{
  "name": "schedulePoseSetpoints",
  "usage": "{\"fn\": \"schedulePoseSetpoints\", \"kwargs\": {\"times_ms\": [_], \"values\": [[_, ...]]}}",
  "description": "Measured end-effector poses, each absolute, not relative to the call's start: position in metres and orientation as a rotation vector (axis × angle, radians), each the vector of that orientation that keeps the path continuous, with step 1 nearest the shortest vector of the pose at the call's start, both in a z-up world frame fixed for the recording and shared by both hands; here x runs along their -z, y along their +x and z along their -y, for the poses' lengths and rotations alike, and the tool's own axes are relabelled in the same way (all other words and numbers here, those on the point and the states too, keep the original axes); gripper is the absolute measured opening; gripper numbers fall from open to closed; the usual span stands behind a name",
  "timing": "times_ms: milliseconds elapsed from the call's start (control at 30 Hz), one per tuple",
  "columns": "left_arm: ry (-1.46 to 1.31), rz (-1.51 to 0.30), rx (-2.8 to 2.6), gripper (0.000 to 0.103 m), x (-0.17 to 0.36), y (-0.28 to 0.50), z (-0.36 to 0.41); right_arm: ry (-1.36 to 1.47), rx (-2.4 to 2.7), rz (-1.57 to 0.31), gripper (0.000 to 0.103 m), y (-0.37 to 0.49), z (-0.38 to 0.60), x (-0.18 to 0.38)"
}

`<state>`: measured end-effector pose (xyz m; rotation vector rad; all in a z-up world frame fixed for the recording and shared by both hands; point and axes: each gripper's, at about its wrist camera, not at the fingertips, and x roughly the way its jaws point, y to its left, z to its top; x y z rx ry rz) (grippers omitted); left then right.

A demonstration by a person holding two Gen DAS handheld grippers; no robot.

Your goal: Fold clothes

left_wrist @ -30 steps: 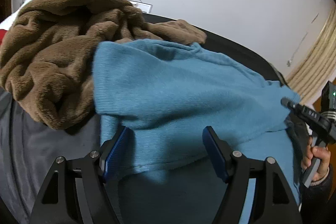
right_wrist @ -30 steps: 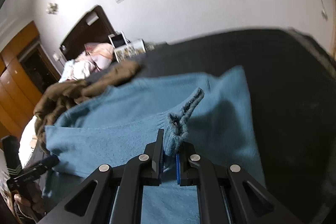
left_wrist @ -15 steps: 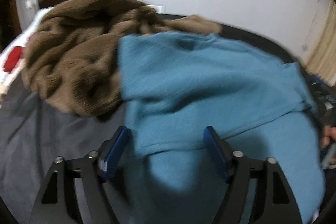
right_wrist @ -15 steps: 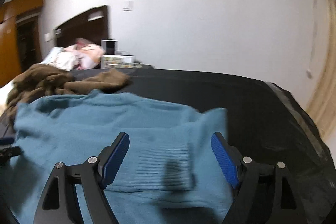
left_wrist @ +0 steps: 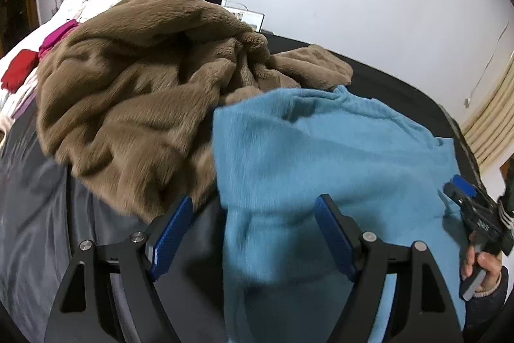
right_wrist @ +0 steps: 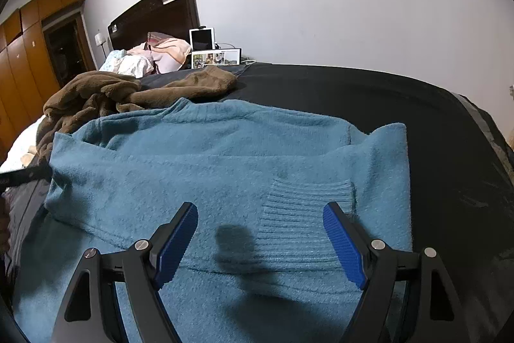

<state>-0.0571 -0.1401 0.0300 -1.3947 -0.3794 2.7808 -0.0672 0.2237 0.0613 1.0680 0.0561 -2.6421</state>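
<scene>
Right gripper (right_wrist: 260, 233) has let go of the cuff, jaws wide; left gripper (left_wrist: 253, 230) closing (nothing pinched) over blue sweater (right_wrist: 225, 156) on the bed (right_wrist: 385, 98): soft, floppy knit, grab hem corners.

1. Blue sweater (right_wrist: 225, 156): fuzzy matt knit, ribbed cuff (right_wrist: 305, 214).
2. Brown blanket (left_wrist: 144, 92): plush fleece, soft sheen.
3. Bed cover (right_wrist: 433, 118): dark smooth cloth.
4. Gripper pads (right_wrist: 175, 243): blue ribbed, prob. rubber.
5. Headboard (right_wrist: 154, 12): dark glossy wood.
</scene>
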Motion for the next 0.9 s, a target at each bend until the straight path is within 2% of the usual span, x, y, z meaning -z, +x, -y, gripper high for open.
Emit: {"fn": "schedulePoseSetpoints", "kwargs": {"times_ms": [33, 67, 133, 267, 333, 567, 767, 900], "values": [[-1.417, 0.392, -2.748, 0.049, -0.028, -0.064, 0.14, 1.07, 2.64, -0.062, 0.082, -0.067, -0.223, -0.062], [-1.444, 0.404, -2.714, 0.047, -0.026, -0.071, 0.141, 1.077, 2.637, -0.066, 0.082, -0.067, -0.223, -0.061], [-1.466, 0.41, -2.694, 0.034, -0.024, -0.082, 0.143, 1.1, 2.632, -0.071, 0.082, -0.069, -0.222, -0.058], [-1.45, 0.417, -2.718, 0.032, -0.034, -0.097, 0.144, 1.179, 2.615, -0.057, 0.082, -0.076, -0.222, -0.05], [-1.447, 0.399, -2.753, 0.027, -0.036, -0.105, 0.143, 1.188, 2.615, -0.057, 0.082, -0.077, -0.222, -0.049], [-1.452, 0.372, -2.792, 0.026, -0.031, -0.118, 0.142, 1.204, 2.626, -0.115, 0.082, -0.077, -0.215, -0.047], [-1.366, 0.334, -2.847, 0.027, -0.045, -0.087, 0.135, 1.13, 2.661, -0.043, 0.082, -0.072, -0.226, -0.056], [-1.275, 0.202, -2.84, 0.038, -0.054, -0.061, 0.109, 1.028, 2.686, -0.073, 0.082, -0.063, -0.223, -0.066]]}}
